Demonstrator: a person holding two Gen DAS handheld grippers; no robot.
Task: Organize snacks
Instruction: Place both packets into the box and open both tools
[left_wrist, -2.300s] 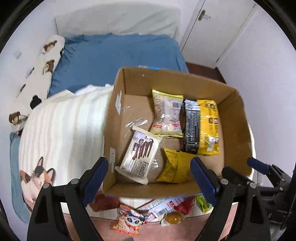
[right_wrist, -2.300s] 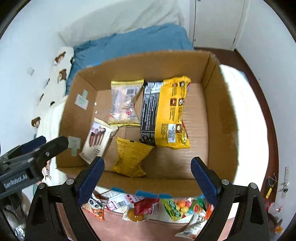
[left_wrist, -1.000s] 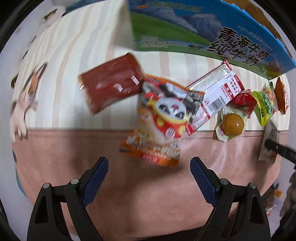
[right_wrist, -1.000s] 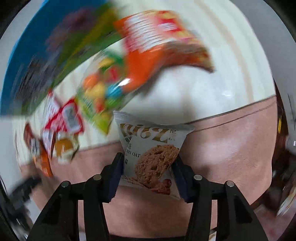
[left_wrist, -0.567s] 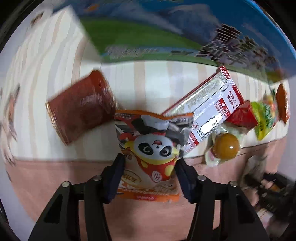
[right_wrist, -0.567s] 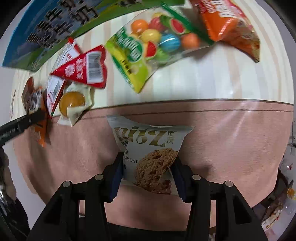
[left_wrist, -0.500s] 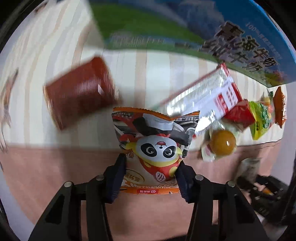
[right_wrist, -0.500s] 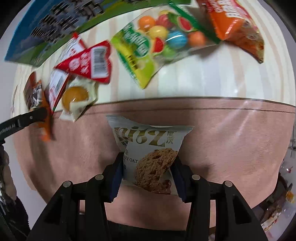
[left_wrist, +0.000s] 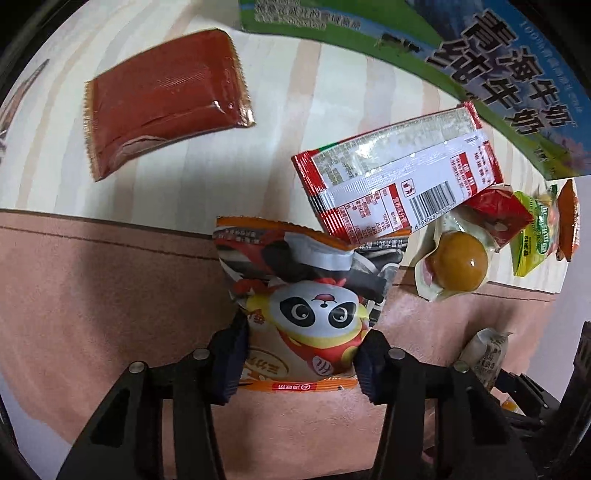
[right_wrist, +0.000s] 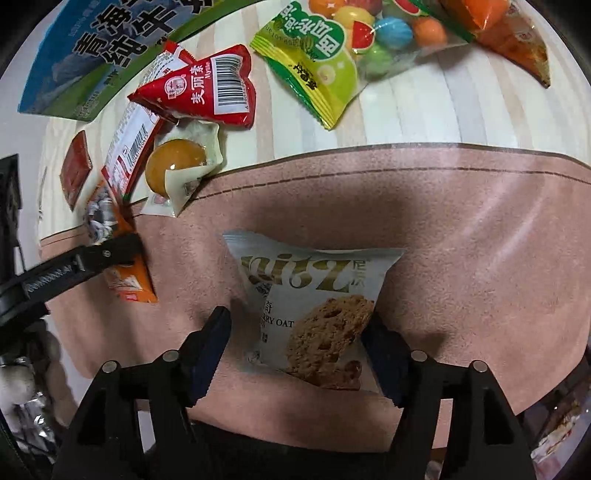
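Left gripper jaws pinch the light, crinkly panda snack bag at its lower sides. Right gripper jaws are opening around the crushable oat cookie packet.

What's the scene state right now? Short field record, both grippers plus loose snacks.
left gripper: shut on panda snack bag
right gripper: jaws opening, oat cookie packet between the fingers, left one clear of it
surface: pink and striped blanket
loose snacks: dark red pouch, red barcode packet, yolk-coloured sealed snack, fruit candy bag
printed box: at far edge
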